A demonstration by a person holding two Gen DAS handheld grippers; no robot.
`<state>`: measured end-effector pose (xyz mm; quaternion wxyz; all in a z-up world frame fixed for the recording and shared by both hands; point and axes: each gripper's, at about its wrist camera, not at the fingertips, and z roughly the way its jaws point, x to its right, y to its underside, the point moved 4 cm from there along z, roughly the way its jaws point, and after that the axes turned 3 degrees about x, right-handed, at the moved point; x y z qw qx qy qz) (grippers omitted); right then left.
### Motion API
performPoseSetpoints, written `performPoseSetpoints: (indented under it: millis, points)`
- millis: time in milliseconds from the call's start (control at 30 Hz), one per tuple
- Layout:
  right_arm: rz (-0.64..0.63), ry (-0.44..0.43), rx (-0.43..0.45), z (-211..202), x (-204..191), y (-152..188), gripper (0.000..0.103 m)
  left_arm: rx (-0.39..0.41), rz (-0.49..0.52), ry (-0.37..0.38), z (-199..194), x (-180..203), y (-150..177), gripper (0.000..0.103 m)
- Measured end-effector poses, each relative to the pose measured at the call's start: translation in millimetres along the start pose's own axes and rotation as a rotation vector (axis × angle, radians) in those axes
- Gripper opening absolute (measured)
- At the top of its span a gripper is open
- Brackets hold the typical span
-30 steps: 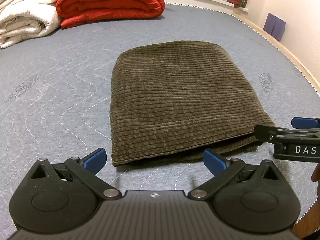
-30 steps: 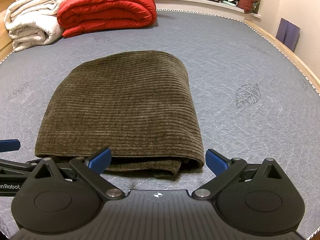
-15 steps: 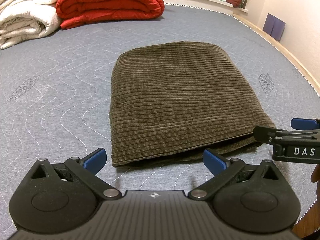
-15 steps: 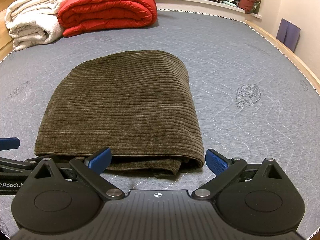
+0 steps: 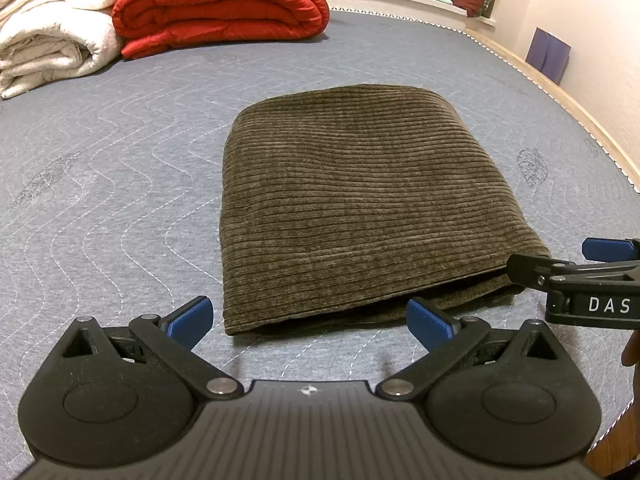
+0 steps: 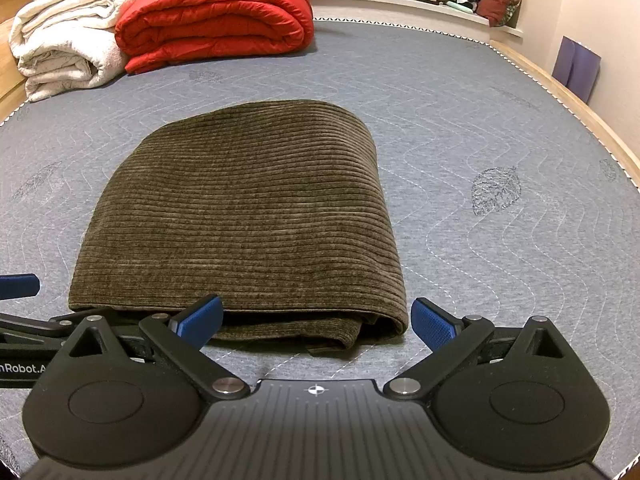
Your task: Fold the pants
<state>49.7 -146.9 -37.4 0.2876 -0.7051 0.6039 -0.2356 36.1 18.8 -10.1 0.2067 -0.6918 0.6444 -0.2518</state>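
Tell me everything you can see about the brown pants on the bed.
The pants are dark olive-brown, wide-ribbed corduroy by the look, folded into a compact, thick rectangle lying flat on the grey quilted mattress. The far edge is a rounded fold; the near edge shows stacked layers, slightly uneven. Neither open gripper holds them.

Loads of open mattress all round the folded pants

The grey quilted mattress (image 6: 460,128) is bare left, right and behind the corduroy pants (image 6: 240,216), so either side is an easy way in. The back is blocked by the red comforter (image 6: 212,20) and white blankets (image 6: 64,44) side by side. Near edge is crowded: left gripper (image 5: 310,316) and right gripper (image 6: 316,318), both spread wide, sit just beside each other.
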Motion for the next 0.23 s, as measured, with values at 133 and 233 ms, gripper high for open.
performPoseSetpoints:
  millis: [133,233]
  points:
    - [-0.001,0.0,0.0,0.1,0.0,0.2,0.1,0.001,-0.001,0.0,0.4,-1.2,0.0,0.103]
    - [0.001,0.0,-0.001,-0.1,-0.2,0.1,0.1,0.002,0.001,-0.002,1.0,-1.8,0.0,0.103]
